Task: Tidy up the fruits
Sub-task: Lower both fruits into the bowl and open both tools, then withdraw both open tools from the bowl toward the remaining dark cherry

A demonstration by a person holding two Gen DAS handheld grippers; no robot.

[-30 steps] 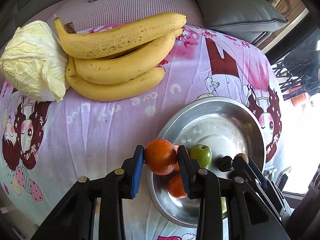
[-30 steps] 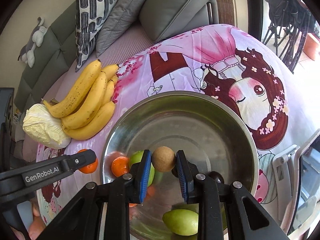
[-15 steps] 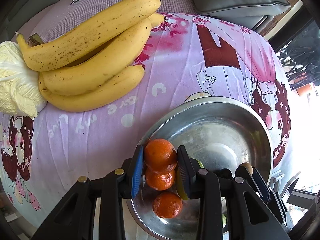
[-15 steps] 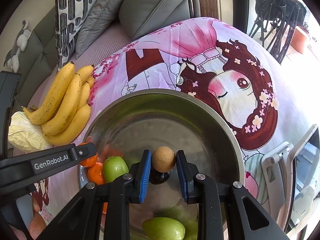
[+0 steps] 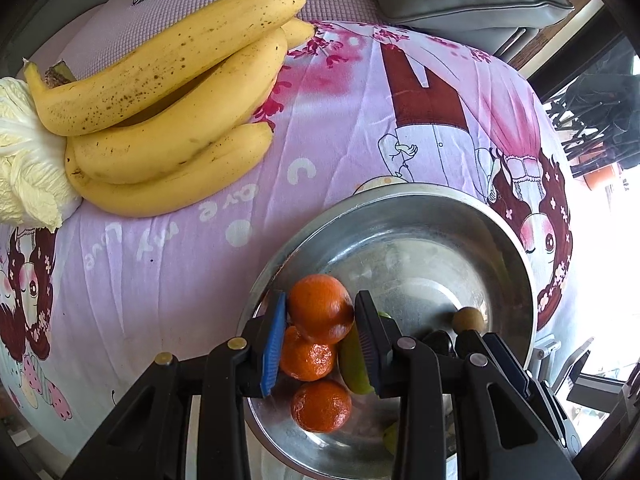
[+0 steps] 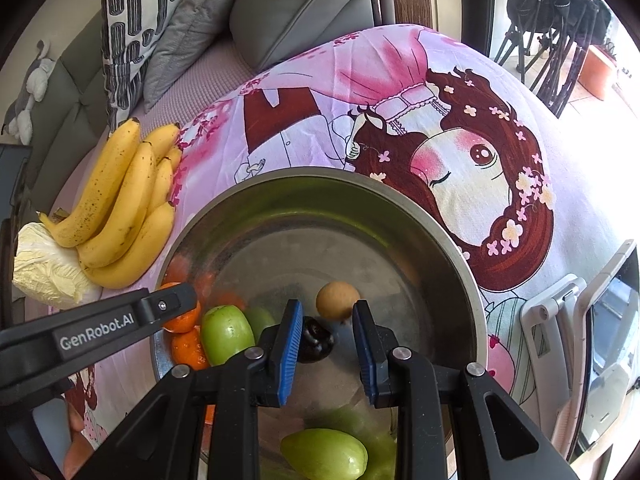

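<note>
A pale cabbage (image 5: pixel 28 160) lies at the far left, cut off by the frame edge and touching the stem end of a bunch of speckled yellow bananas (image 5: pixel 168 120). Both rest on a pink cartoon cloth (image 5: pixel 160 280) covering the counter, with grey cushions (image 6: pixel 304 12) behind.

The left claw (image 5: pixel 320 296) points down over the near left rim of the steel bowl (image 5: pixel 400 208), pinching a glossy orange (image 5: pixel 320 308) between its blue pads. It blocks part of the two more oranges (image 5: pixel 308 356) lying in the bowl directly under it. A green fruit (image 6: pixel 226 334) sits just beside them, half hidden behind the claw in the left view.

The right claw (image 6: pixel 326 308) hangs over the middle of the bowl. Its jaws have just been opening and stand narrowly apart with nothing pressed between them. A small round tan fruit (image 6: pixel 337 302) sits just past the tips; whether it touches the right tip I cannot tell. A dark fruit (image 6: pixel 316 340) lies below the gap, partly covered. Another green fruit (image 6: pixel 324 456) is near the bottom edge.

A white stand (image 6: pixel 568 320) sits at the right, blurred by glare.
</note>
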